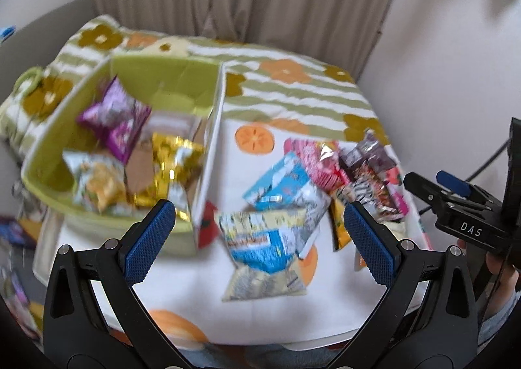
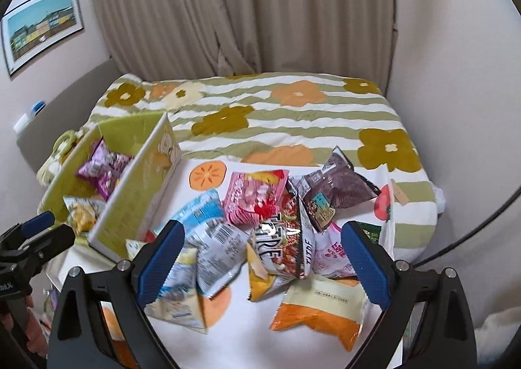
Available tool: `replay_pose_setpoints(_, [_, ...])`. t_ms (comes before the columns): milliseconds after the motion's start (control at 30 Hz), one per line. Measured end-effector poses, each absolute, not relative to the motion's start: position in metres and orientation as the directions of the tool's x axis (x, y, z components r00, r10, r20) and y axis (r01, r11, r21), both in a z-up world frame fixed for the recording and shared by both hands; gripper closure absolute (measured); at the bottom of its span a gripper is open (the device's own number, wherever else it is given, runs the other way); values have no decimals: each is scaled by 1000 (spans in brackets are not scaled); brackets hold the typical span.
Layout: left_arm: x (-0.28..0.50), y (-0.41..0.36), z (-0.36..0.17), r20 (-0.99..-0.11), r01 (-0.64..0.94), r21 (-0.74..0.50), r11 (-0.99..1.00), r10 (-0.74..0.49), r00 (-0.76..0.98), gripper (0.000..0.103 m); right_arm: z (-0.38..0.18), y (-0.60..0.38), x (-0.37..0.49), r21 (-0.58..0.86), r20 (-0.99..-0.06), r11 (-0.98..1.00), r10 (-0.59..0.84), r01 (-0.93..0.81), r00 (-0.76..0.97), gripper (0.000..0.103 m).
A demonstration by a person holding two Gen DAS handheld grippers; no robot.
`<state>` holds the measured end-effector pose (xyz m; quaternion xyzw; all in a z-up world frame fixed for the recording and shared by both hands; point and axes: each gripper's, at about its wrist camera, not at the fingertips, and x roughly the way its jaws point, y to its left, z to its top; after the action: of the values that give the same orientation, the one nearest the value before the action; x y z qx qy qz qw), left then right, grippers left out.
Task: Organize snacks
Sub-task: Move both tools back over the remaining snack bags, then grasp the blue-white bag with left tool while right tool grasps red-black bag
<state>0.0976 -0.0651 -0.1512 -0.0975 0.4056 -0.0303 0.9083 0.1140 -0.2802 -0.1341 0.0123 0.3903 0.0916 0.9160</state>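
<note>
You hold two claws above a bed covered by a flower-patterned blanket [image 2: 293, 115] and a white cloth with orange prints [image 2: 247, 330].

1. Left claw [image 1: 260, 239]: its two blue pads stand wide apart, with nothing between them. It hangs over the cloth, between the green box [image 1: 169, 82] and the loose snacks.
2. Right claw [image 2: 263, 268]: its two blue pads also stand wide apart and grip nothing. It hangs over the loose pile.

Contents of the green box, open at the top and standing on the left of the bed:
- one purple bag [image 1: 114, 115]
- one gold bag [image 1: 172, 167]
- one pale bag with yellow print [image 1: 94, 183]

The box holds at least these three; blur hides the rest.

Loose snacks on the white cloth, to the right of the box, touching or overlapping:
- one blue-and-white bag [image 2: 208, 222]
- one pink bag [image 2: 254, 196]
- one dark brown bag [image 2: 338, 186]
- one red-and-black bag [image 2: 286, 248]
- one orange-and-cream bag [image 2: 319, 310]

More packets lie beneath these; you cannot count them exactly.
</note>
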Motion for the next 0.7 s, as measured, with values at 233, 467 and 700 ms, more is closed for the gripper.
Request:
replay_pose_setpoints(233, [91, -88, -213, -774, -83, -185, 979, -93, 626, 1, -172, -289, 122, 72, -697, 966, 227, -248, 681, 7])
replay_pose_setpoints(467, [103, -104, -263, -805, -87, -165, 982, -83, 588, 1, -210, -283, 134, 25, -727, 951, 228, -307, 648, 7])
replay_pose_setpoints(700, [118, -109, -289, -821, -73, -149, 986, -82, 565, 5, -234, -278, 150, -4, -746, 944, 217, -331, 629, 7])
